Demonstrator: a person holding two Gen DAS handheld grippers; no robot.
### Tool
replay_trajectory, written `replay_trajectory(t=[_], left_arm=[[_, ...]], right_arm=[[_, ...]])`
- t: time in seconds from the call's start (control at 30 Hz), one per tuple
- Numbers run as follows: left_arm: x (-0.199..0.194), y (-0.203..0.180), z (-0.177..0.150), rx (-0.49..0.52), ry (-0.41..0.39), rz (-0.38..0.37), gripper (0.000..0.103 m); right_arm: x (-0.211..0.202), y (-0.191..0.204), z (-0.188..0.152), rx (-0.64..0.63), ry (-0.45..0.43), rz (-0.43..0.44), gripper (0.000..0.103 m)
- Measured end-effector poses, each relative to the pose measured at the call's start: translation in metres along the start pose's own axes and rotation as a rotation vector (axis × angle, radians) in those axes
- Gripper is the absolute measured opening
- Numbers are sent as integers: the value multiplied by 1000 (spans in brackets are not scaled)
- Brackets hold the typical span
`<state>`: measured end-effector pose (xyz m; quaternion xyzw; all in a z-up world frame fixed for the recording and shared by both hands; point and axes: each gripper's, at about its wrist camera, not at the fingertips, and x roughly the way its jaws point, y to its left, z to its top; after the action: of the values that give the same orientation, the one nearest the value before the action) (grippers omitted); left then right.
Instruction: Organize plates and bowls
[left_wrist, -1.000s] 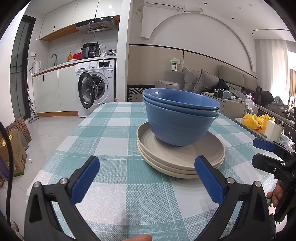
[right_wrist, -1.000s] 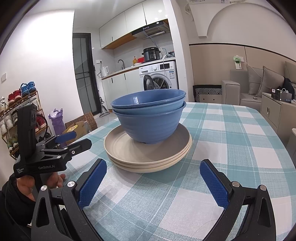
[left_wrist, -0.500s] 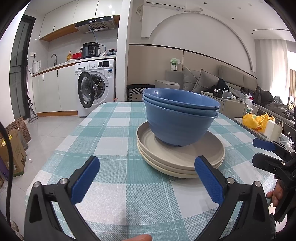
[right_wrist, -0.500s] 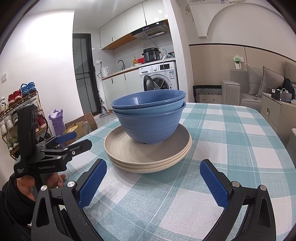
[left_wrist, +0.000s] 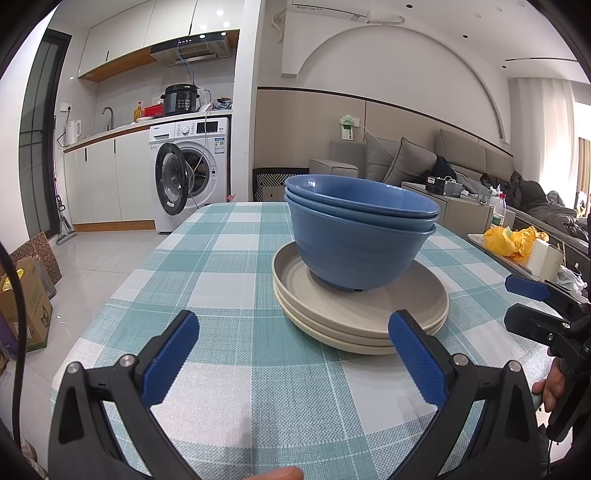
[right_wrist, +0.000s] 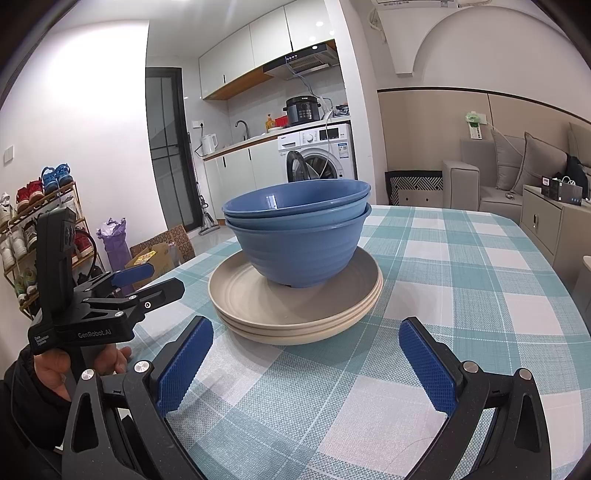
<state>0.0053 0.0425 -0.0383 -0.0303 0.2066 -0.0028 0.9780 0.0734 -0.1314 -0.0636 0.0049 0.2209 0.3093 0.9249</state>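
Three blue bowls (left_wrist: 360, 236) nested on stacked beige plates (left_wrist: 360, 317), mid-bench (left_wrist: 229, 258). Left claw (left_wrist: 291, 354) and right claw (right_wrist: 301, 363) both spread wide, empty, short of the stack. Probably light, rigid, smooth-rimmed; likely best pinched at a rim, lifted level against slipping.

Nested blue bowls (left_wrist: 360, 236) sit upright on stacked beige plates (left_wrist: 358, 314).
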Motion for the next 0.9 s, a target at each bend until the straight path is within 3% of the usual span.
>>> replay_trajectory(t=[0.9], left_arm=[[0,-1,0,0,1,-8,103]], right_arm=[[0,0,0,-1,-1,1,102]])
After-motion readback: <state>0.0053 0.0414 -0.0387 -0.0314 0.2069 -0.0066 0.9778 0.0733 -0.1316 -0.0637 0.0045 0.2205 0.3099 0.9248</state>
